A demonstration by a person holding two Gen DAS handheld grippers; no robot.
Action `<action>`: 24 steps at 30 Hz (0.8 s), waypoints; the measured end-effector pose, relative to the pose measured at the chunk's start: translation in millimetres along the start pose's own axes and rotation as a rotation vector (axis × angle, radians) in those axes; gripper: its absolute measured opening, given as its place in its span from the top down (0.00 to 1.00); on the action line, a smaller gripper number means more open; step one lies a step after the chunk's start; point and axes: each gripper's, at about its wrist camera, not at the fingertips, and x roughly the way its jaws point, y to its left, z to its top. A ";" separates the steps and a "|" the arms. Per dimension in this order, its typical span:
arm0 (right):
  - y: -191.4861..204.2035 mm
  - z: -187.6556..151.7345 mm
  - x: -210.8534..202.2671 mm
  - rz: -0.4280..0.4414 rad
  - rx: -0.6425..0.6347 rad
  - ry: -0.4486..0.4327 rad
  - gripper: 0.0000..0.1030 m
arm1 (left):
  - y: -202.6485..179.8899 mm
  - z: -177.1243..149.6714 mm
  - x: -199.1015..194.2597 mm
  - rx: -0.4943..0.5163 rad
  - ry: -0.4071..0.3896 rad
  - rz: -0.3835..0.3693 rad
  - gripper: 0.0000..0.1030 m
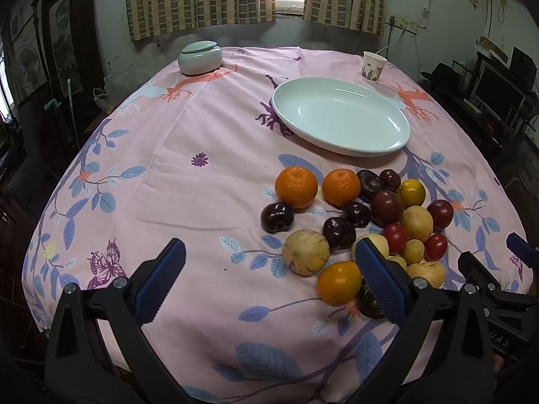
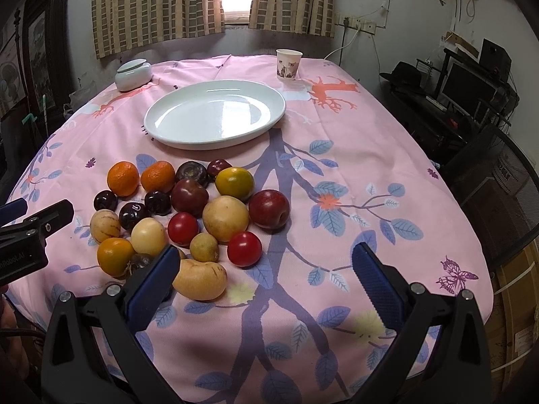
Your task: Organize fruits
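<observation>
We are holding the left gripper (image 1: pixel 269 276) and right gripper (image 2: pixel 266 279) over the table (image 2: pixel 370 155), fingers apart and empty. Fruit pile (image 2: pixel 188 215) is lying at 6 o'clock of the empty plate (image 2: pixel 215 114): we are counting two oranges, three red tomatoes. We are advising edge fruit first, one per grasp.

A dark fruit (image 1: pixel 369 303) beside the orange fruit (image 1: pixel 339 282) was largely hidden behind the left gripper's blue finger pad (image 1: pixel 380 279). In the right wrist view, that dark fruit (image 2: pixel 139 262) was partly covered too. The paper cup's print (image 2: pixel 287 66) was too small to be read.
</observation>
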 end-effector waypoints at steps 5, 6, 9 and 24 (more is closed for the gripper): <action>-0.8 0.1 0.0 0.001 0.002 0.000 0.01 | -2.8 -2.4 -1.3 0.004 -0.001 -0.003 0.02; -0.4 0.0 0.2 0.002 0.003 0.001 0.01 | -4.7 -2.5 -1.2 0.005 -0.002 -0.004 0.02; -0.4 -0.1 0.0 0.000 -0.001 0.000 0.01 | -5.7 -3.2 -1.2 0.006 0.000 -0.003 0.02; 1.3 0.5 0.5 -0.001 -0.004 0.000 0.01 | -6.2 -2.0 0.9 0.009 0.000 -0.010 0.02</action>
